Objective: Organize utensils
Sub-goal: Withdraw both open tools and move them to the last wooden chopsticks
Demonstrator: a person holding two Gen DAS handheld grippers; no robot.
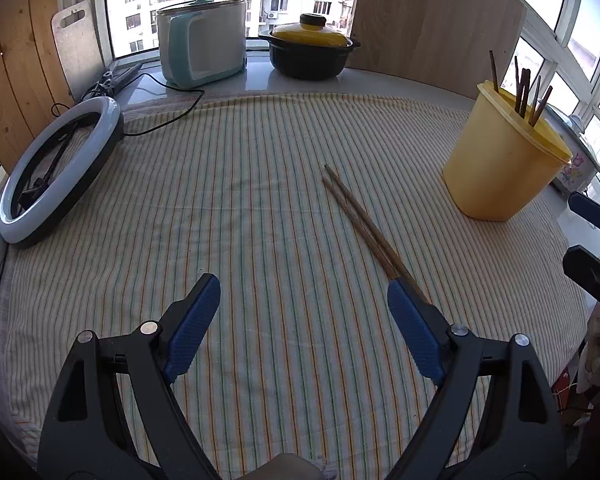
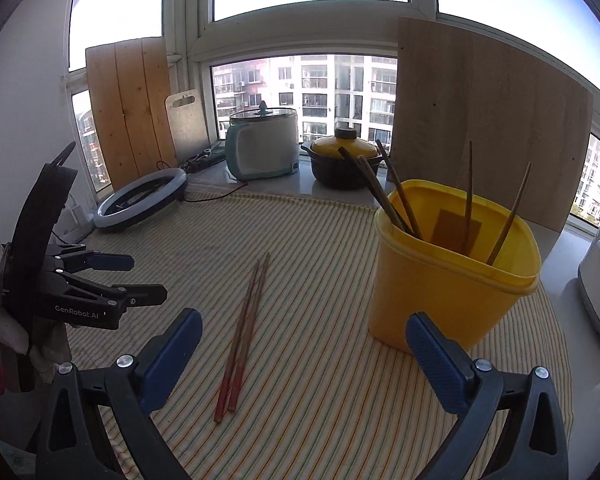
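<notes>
With both the left gripper (image 1: 304,300) and right gripper (image 2: 304,340) open and empty, we judge the chopsticks (image 2: 244,332) light, stiff, probably slippery, best pinched together mid-length.

Daylit scene, sharp focus, heavy fisheye bending

Bright daylight enters through the windows (image 2: 312,92) at the far edge of the tabletop (image 1: 260,208); the sky glares white, shadows stay soft, and picture corners fall dark with curved lines.
</notes>
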